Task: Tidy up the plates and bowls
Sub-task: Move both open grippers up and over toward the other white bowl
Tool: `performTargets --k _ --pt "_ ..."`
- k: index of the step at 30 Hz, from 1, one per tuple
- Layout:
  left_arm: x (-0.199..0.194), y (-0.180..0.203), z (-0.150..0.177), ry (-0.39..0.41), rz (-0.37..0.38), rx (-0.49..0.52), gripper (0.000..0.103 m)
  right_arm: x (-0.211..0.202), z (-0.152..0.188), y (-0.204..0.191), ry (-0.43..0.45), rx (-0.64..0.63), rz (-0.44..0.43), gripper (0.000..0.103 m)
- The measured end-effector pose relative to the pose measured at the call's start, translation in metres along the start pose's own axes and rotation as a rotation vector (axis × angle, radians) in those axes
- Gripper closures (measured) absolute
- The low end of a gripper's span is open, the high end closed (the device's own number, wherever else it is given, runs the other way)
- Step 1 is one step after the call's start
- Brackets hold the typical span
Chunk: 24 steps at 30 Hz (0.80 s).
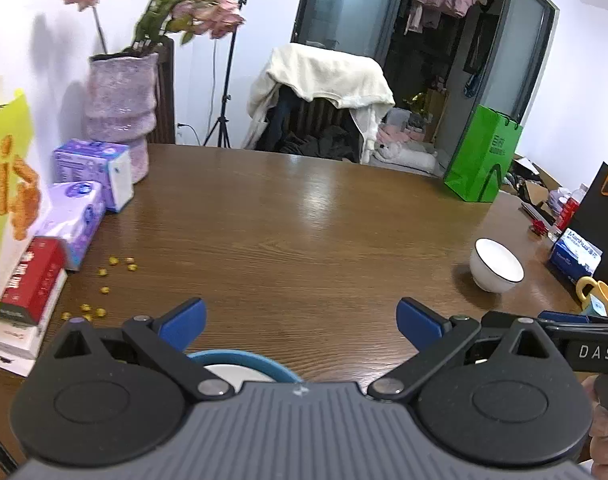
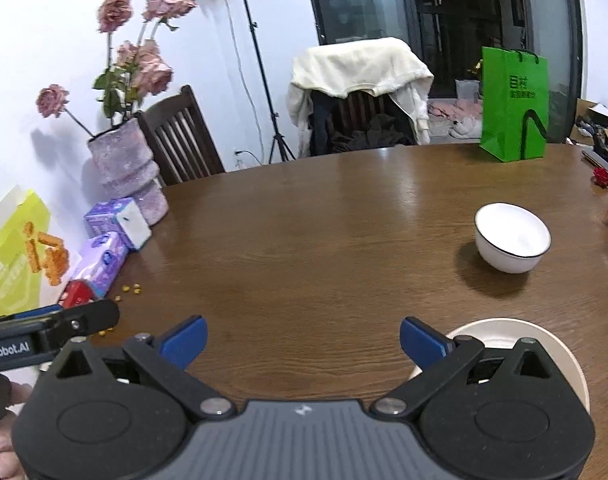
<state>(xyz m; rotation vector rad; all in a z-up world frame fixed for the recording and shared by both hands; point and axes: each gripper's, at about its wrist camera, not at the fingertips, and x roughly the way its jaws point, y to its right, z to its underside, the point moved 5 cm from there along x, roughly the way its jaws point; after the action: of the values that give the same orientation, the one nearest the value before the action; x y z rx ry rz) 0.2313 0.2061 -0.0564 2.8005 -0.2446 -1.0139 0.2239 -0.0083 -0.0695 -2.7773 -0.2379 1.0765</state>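
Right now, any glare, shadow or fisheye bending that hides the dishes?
Left wrist view: glare streaks the table centre, white bowl clear, blue-rimmed plate mostly hidden behind the gripper body. Right wrist view: bowl casts a soft shadow leftward, table edge bows.

White walls (image 2: 43, 20); brown wooden table (image 2: 324, 220). Wooden chair (image 2: 183, 136) at 11 o'clock, cloth-draped chair (image 2: 360, 96) at 12. Light stand (image 2: 259, 64) beside it. Dark glass doors (image 2: 424, 8) at 1 o'clock.

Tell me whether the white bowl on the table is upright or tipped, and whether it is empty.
Upright and empty: the white bowl sits on its base on the table, rim level, opening up, its bare white inside showing.
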Motion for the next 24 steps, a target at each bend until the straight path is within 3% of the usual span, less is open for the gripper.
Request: performTargets --k 12,24 --pt "0.036 0.059 -0.006 -0.041 0.040 0.030 0.000 0.001 -0.006 0.077 -0.021 0.066 0.082 0.000" --pt "0.082 0.118 -0.018 -0.080 0.033 0.068 0.000 0.015 -0.025 0.161 -0.018 0.136 0.111 0.000"
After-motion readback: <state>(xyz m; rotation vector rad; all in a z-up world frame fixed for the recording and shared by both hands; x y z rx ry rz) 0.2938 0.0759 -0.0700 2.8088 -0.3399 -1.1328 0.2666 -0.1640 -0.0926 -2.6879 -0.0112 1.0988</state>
